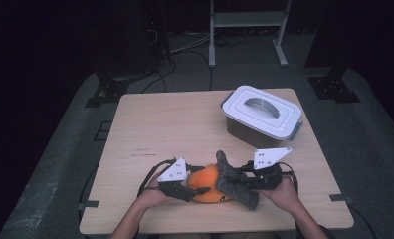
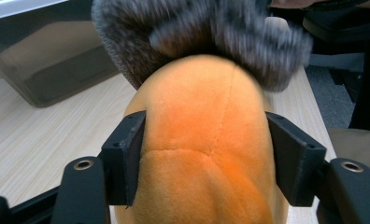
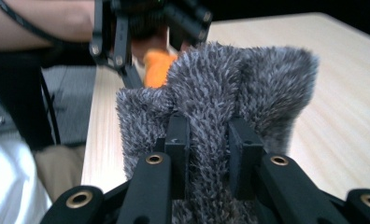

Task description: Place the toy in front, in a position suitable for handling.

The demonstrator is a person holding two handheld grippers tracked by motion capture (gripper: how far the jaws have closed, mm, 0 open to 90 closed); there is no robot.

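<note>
Hands are coming in from the near edge of the wooden table (image 1: 150, 124), each one gripping a two-jaw tool over the same small bundle. Nearest the person's left side, the left gripper (image 1: 191, 190) is clamping the orange plush toy (image 1: 208, 183); in the left gripper view its two black jaws are pressing flat against both flanks of the orange plush toy (image 2: 204, 154), with the stitched seams of the fabric running between them. Just to the right, the right gripper (image 1: 248, 178) is pinching the grey fuzzy sock (image 1: 233, 179), which is lying draped across the toy's right end, one end sticking up toward the far side and the other pointing toward the near edge. In the right gripper view the jaws are standing close together, squeezing a fold of the grey fuzzy sock (image 3: 230, 93) between them, and beyond it the left gripper (image 3: 148, 32) is showing with a bit of orange plush (image 3: 157, 63) under it. A small dark mark is sitting on the toy's near side in the high view, too small to read. Farther back, well apart from the hands, a grey storage box (image 1: 260, 117) is standing near the table's far right corner, its pale lid (image 1: 284, 110) closed with a curved handle (image 1: 261, 104) lying across the top. No readable writing is showing on the box.
</note>
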